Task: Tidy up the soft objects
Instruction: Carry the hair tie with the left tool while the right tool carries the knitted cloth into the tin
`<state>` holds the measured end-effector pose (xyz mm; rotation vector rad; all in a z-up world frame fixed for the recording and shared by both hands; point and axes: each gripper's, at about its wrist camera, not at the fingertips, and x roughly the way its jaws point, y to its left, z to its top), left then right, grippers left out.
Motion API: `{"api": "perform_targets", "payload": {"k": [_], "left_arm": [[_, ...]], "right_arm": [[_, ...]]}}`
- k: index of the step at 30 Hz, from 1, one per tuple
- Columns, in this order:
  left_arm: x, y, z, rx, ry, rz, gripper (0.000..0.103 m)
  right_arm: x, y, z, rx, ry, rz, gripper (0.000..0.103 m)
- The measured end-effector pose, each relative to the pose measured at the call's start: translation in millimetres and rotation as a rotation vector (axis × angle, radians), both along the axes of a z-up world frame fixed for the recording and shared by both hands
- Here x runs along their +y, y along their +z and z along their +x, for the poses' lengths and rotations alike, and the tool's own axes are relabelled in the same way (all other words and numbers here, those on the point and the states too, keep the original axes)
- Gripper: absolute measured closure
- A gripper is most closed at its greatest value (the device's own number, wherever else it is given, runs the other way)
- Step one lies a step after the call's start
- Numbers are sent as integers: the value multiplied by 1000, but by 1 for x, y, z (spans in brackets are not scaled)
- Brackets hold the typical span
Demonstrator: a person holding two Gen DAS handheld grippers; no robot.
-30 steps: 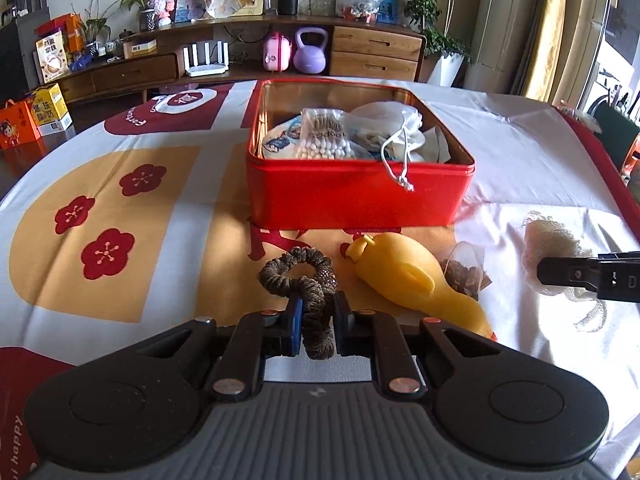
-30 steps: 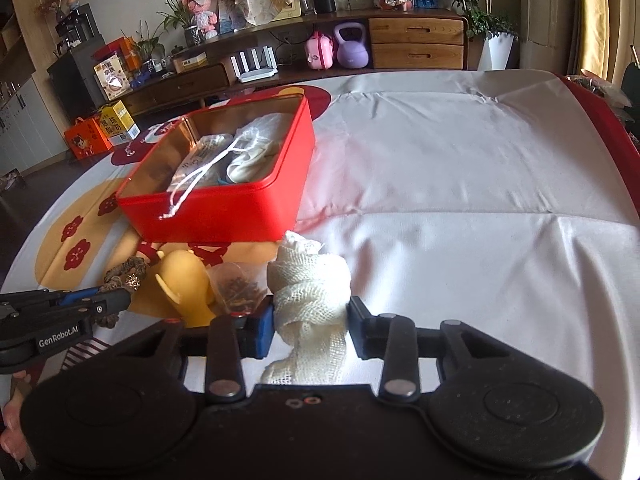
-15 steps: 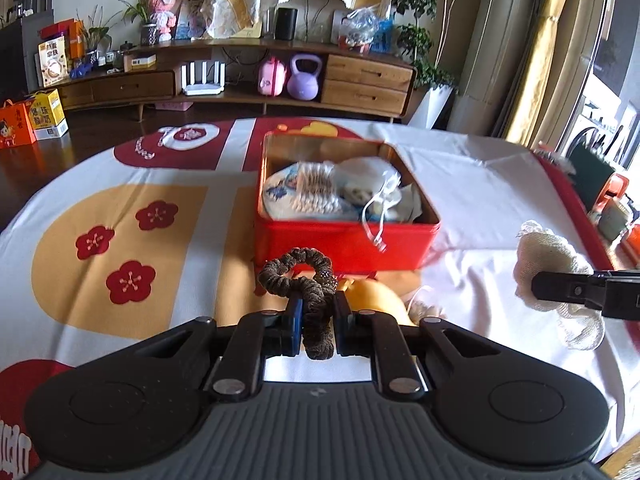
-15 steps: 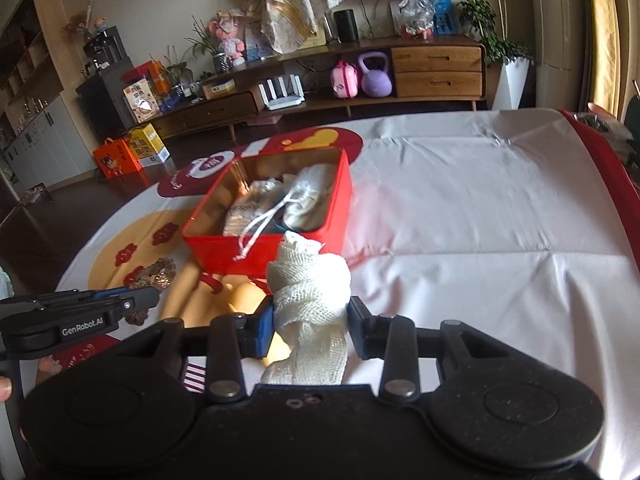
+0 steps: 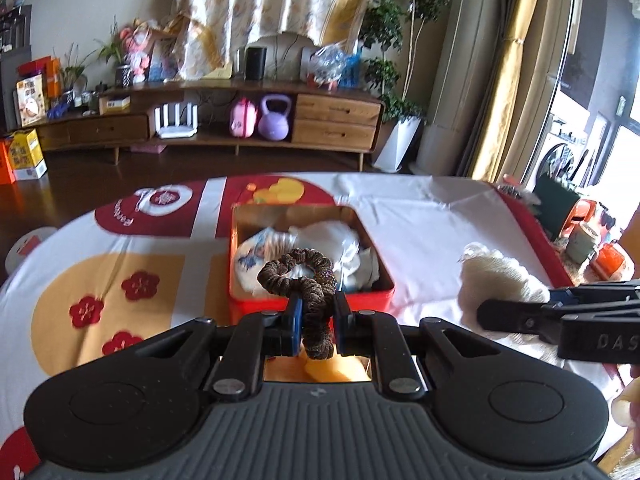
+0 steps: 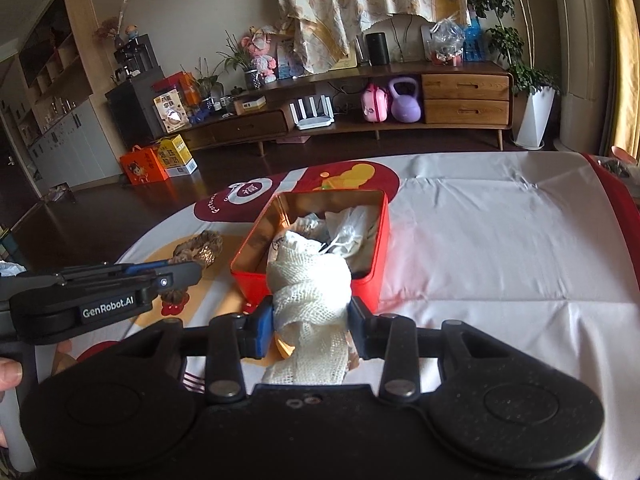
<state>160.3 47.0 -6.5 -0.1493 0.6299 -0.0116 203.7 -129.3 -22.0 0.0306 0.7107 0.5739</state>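
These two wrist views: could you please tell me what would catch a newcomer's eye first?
Most striking is the open red metal tin at the middle of the white patterned tablecloth, already holding white bags. In front of it, the left gripper pinches a brown ruffled hair scrunchie, and the right gripper clamps a cream knitted cloth bundle, both raised near the tin.

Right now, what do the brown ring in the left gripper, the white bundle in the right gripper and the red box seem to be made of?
Brown ring: gathered fabric over elastic, probably; matte, ruffled folds, a scrunchie look.
White bundle: open-weave gauze or mesh cloth; the netted texture shows, finish matte.
Red box: likely painted tin; glossy red outside, golden reflective inner walls.
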Motion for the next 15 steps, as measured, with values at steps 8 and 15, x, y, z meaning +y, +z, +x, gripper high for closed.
{"api": "perform_targets", "payload": {"k": [8,15], "left_arm": [[4,14,25,-37,-14,11,88],[13,16,52,-49,-25,-6,88]], "right_arm": [[16,5,22,-27,8,-17,65],[33,5,42,-37,37,-42,64]]}}
